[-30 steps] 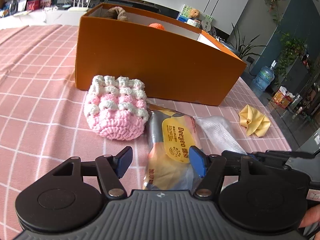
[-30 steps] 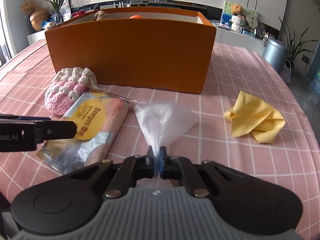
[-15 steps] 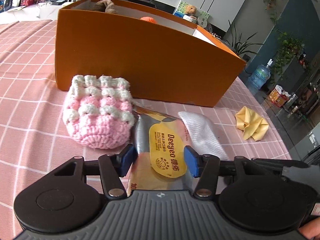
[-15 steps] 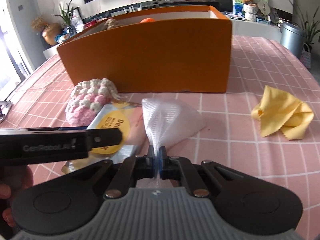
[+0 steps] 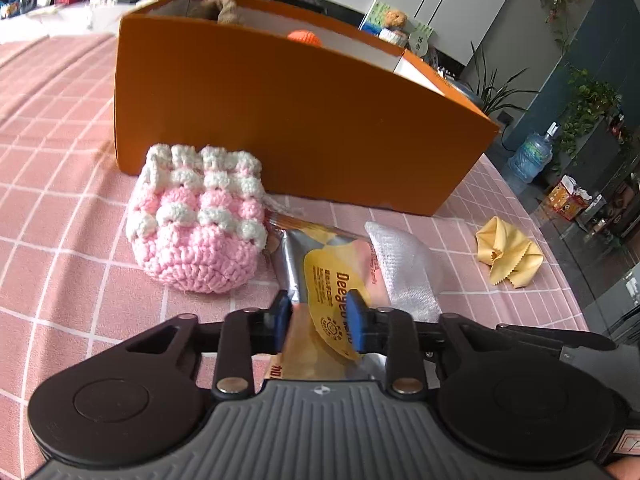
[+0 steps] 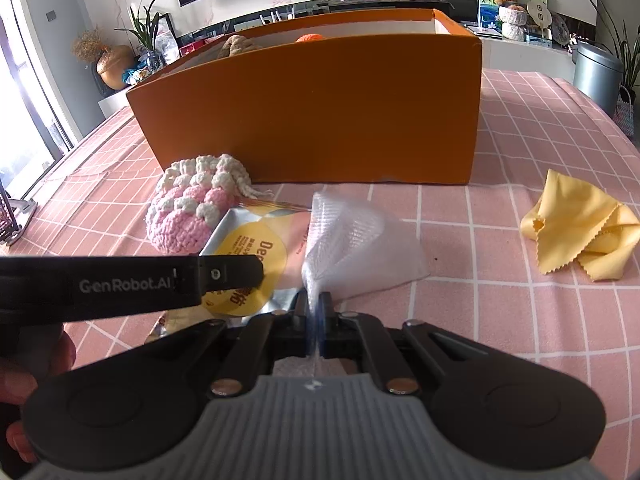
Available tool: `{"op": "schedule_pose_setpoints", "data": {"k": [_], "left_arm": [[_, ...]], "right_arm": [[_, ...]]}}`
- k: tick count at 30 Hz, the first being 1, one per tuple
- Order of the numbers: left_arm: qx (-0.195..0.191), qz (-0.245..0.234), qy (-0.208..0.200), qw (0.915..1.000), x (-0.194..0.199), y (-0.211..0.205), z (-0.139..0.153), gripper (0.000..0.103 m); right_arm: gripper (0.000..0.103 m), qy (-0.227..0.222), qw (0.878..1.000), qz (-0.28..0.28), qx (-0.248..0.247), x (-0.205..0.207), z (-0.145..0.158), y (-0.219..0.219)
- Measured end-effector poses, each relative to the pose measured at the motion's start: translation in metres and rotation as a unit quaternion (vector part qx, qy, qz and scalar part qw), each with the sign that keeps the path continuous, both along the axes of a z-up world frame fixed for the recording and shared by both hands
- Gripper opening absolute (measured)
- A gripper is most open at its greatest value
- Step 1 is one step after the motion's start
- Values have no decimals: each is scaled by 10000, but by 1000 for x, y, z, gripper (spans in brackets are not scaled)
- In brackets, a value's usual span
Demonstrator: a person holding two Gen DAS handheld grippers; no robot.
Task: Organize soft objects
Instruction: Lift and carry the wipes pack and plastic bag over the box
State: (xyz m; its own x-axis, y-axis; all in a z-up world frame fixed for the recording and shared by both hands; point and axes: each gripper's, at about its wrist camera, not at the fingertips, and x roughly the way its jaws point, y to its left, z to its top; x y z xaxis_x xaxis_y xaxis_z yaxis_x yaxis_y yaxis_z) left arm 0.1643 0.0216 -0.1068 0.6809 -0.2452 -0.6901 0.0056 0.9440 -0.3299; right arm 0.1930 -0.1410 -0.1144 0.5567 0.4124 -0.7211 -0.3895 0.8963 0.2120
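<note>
Left hand-held gripper (image 5: 320, 320): lower centre of the left wrist view, its blue pads narrowed onto both sides of the wipes packet, gripping its near end.
Right hand-held gripper (image 6: 319, 316): lower centre of the right wrist view, pads pressed together on the gathered near end of the bubble wrap.
Wipes packet (image 5: 320, 280): silver and peach soft pack with a yellow round label, lying on the surface at centre frame, between the crochet pouch and the bubble wrap; it also shows at centre left of the right wrist view (image 6: 256, 248), partly behind the left tool's black arm.
Bubble wrap (image 6: 352, 240): clear sheet fanning out from the right pads toward the box, its far part resting on the surface; in the left wrist view (image 5: 404, 264) it sits just right of the packet, touching it.
Crochet pouch (image 5: 196, 220): pink and white, left of centre, touching the packet's far left corner and close to the box front.
Orange box (image 5: 304, 120): open-topped, across the upper half of the frame, with a brown plush (image 5: 220, 6) and an orange knitted item (image 5: 305, 37) peeking over its rim.
Yellow cloth (image 6: 580, 236): crumpled at right of frame, well apart from the other things.
Surface (image 5: 60, 160): covered in a pink checked cloth.
</note>
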Motion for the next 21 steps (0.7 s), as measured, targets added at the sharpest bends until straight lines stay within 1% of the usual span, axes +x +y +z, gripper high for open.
{"op": "schedule_pose_setpoints", "data": {"k": [2,6,9,11,18,21], "left_arm": [[94,-39,-96,9999,-1,0,3,17],[74,-48,-171,9998,-5,1,4,14],[177,-116,-284,9994,-10,-1,8,13],[169,-129,-315,9993,-12,-1,10,12],[355,-178,-523,9978,-19,-2,22,12],[378,-175,-600,9973,-22,-1,26,12]], "right_arm": [[0,9,10000,-11,17,0,0,-2],[0,44,10000,-49,58,0,0,-3],[0,32,9999,-75,60,-2,1,-3],[0,-6,9999,-87,51,-3,3,-4],[0,-117,9999,-98,46,-8,10,-5],[0,-190,9997,-109,49,-12,16,-5]]}}
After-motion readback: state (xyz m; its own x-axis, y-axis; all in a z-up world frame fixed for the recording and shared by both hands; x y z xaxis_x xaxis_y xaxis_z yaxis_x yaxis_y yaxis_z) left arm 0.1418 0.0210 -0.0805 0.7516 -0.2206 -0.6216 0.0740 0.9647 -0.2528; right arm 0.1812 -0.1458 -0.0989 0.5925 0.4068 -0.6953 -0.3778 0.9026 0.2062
